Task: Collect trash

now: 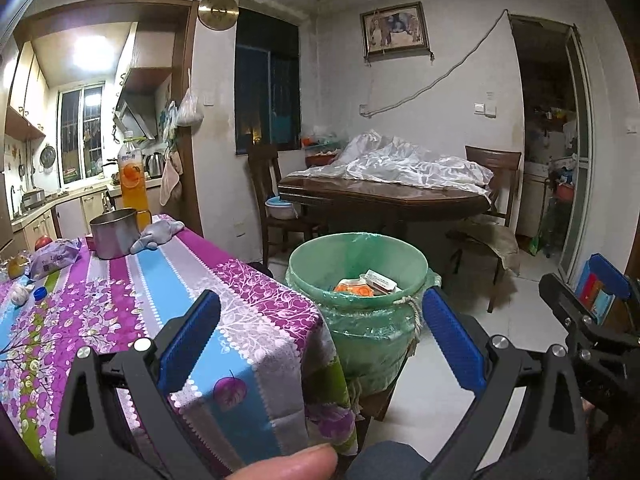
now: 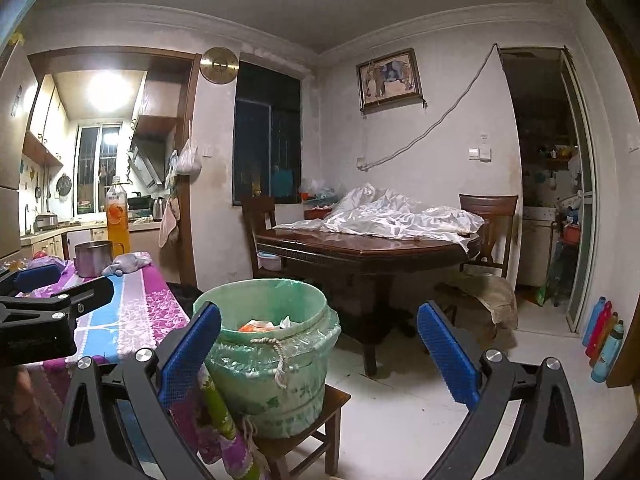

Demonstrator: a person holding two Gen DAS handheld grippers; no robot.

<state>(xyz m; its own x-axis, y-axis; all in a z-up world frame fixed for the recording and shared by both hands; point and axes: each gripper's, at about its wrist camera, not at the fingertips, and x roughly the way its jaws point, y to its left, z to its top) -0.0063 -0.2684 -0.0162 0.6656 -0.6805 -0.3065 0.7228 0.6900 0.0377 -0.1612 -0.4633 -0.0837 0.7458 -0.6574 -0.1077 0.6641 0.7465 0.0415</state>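
A green bucket [image 1: 356,280] lined with a plastic bag stands on a low wooden stool beside the table corner; it holds an orange wrapper [image 1: 354,289] and a small box. It also shows in the right wrist view [image 2: 272,344]. My left gripper [image 1: 320,344] is open and empty, above the table corner in front of the bucket. My right gripper [image 2: 318,352] is open and empty, facing the bucket. On the purple floral tablecloth [image 1: 120,312] lie a purple wrapper [image 1: 54,258], a blue bottle cap [image 1: 40,293] and a crumpled white scrap [image 1: 19,293].
A steel mug [image 1: 114,232], an orange drink bottle [image 1: 132,176] and a grey cloth [image 1: 158,234] stand at the table's far end. A dark wooden table [image 2: 360,248] with white plastic sheeting and chairs is behind the bucket. Bottles [image 2: 604,336] line the right wall.
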